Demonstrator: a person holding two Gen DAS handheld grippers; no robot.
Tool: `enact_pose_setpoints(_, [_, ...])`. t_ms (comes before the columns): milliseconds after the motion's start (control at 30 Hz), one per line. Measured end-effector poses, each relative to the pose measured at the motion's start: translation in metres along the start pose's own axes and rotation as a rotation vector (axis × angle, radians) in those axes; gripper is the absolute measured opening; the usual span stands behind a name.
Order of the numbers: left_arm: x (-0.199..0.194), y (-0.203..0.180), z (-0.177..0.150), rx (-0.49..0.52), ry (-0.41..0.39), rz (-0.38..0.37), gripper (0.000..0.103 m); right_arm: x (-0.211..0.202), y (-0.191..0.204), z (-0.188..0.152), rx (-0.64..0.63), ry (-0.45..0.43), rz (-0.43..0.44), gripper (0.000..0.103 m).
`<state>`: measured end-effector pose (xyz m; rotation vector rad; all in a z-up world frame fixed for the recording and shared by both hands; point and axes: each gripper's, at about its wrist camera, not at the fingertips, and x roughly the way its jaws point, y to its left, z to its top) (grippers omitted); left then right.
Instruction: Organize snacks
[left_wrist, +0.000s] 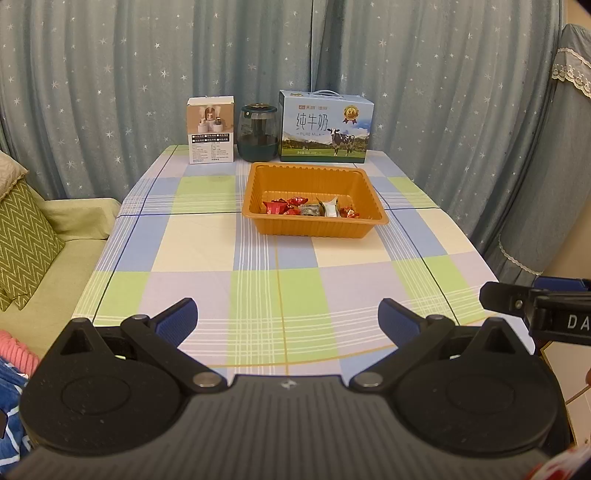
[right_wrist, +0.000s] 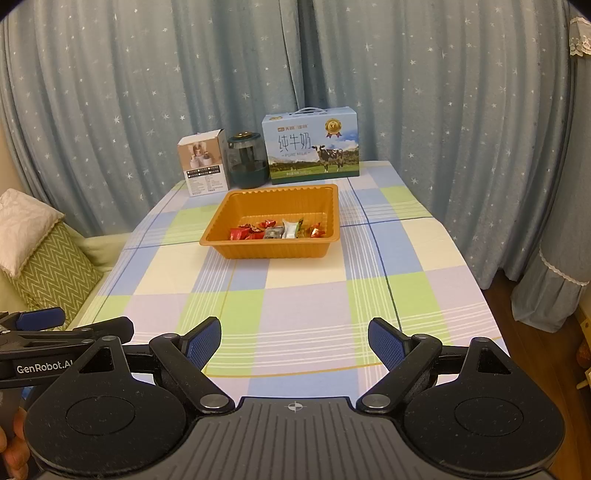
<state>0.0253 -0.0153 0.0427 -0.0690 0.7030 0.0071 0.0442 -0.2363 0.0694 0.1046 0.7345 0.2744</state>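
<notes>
Two grippers, left (left_wrist: 288, 325) and right (right_wrist: 294, 343), gape empty; the milk box (left_wrist: 325, 127) reads "PURE MILK", beyond the tray (left_wrist: 314, 225) of candies (left_wrist: 308, 207).

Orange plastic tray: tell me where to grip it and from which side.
Grip the orange plastic tray by the flat lip of its near long rim, coming from the near side with one finger inside the wall and one outside. The rim flares outward and faces both open grippers; the wrapped snacks lie just behind it, so stay shallow.
</notes>
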Motion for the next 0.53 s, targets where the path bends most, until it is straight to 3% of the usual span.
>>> enact_pose_setpoints(533, [0.001,0.0019,-0.0036,-0.008,-0.009,-0.021,0.103,0.0004,-0.0014,-0.0027,0.004,0.0,0.002,0.086])
